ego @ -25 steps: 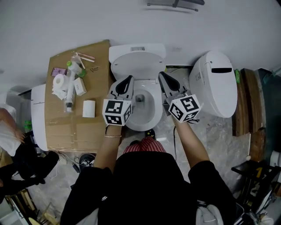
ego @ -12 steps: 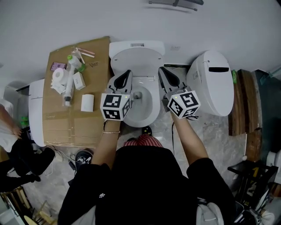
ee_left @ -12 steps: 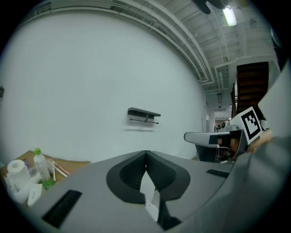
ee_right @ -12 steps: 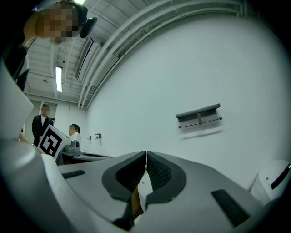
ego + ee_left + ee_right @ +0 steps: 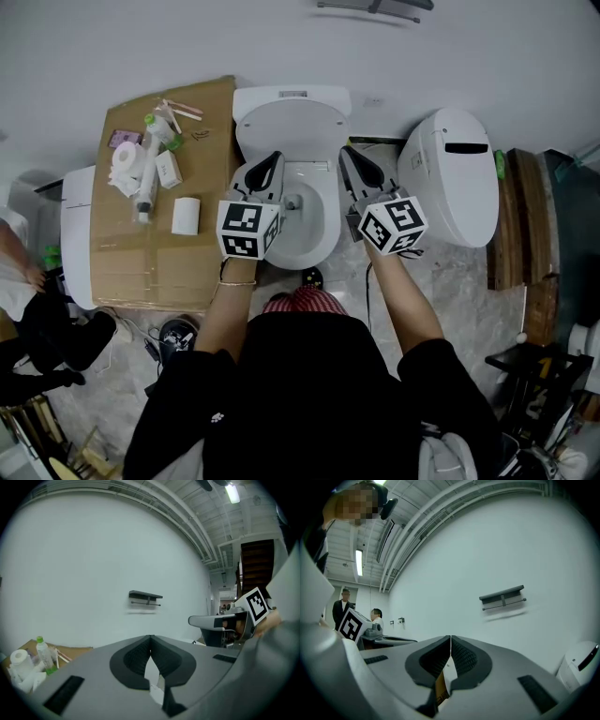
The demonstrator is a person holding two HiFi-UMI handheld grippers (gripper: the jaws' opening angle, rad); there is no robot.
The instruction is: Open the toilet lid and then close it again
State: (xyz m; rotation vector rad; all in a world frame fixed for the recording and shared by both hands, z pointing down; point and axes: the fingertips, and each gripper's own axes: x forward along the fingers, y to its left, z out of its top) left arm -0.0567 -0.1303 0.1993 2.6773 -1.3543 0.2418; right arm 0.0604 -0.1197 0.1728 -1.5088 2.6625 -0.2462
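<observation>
Plain white wall (image 5: pixel 112 47) spans 12 o'clock in the head view, with a dark shelf with rail (image 5: pixel 145 597) fixed to it. Floor (image 5: pixel 469 291) is grey-veined marble pattern, bare at 4 o'clock. Flat cardboard sheet (image 5: pixel 131 272) at 9 to 10 o'clock. Brown wooden boards (image 5: pixel 527 216) at 3 o'clock. Overhead are exposed ceiling pipes (image 5: pixel 185 520) and a lit tube lamp (image 5: pixel 358 562). Dark staircase (image 5: pixel 257 562) sits at 2 o'clock in the left gripper view.
</observation>
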